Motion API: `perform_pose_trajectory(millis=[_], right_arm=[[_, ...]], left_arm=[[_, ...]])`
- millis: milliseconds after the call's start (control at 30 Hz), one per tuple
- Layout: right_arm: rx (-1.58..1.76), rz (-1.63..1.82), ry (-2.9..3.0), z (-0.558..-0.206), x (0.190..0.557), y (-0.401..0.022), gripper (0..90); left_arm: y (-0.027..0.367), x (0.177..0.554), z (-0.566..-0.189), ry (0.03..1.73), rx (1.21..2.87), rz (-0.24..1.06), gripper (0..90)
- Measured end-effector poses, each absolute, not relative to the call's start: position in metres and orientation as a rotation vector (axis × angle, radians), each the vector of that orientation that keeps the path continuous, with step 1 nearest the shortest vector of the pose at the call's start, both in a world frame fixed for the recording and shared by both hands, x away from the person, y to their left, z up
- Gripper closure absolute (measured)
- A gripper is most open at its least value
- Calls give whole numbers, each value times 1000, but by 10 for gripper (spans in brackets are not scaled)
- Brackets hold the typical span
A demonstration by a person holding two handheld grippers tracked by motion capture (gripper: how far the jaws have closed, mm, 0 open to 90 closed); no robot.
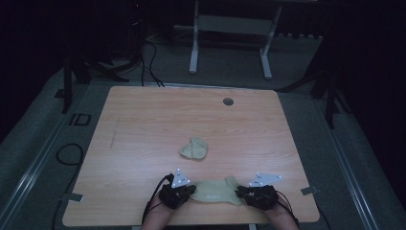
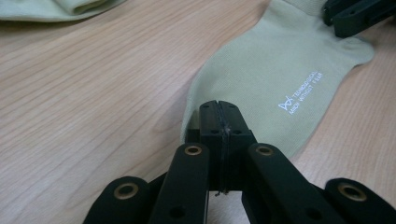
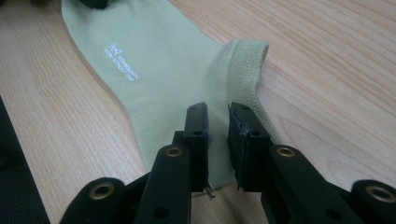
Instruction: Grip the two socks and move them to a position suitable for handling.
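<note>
The pale green sock [image 1: 216, 192] lies flat by the table's [image 1: 143, 124] near edge, stretched between both claws: left claw [image 2: 219, 109] clamped on its toe end, right claw [image 3: 218, 116] slightly apart, straddling the cuff end.

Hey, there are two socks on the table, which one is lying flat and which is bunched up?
The sock between the grippers, at the table's near edge, lies flat, with white lettering showing. The other sock, farther out mid-table, is folded into a bundle.
</note>
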State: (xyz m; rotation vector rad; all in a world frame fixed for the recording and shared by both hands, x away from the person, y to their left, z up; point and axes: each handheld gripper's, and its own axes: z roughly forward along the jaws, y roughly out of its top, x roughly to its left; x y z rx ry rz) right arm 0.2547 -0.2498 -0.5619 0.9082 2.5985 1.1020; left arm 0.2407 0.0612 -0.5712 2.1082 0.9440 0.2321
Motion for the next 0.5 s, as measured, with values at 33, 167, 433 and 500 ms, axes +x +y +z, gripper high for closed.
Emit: perform_pose_trajectory(millis=[33,167,433,500], right_arm=[[910,1099,2597,-562,254,-250,769],[898,1075,2615,-559,255,-248,751],[858,1121,2584,-539,260,-241,666],[848,1121,2583,-534,263,-238,639]], left_arm=[[61,241,-571,943,2109,228,893],[62,239,-569,927,2089,224,849],[77,233,-554,875,2008,235,660],[83,232,-552,878,1997,253,601]])
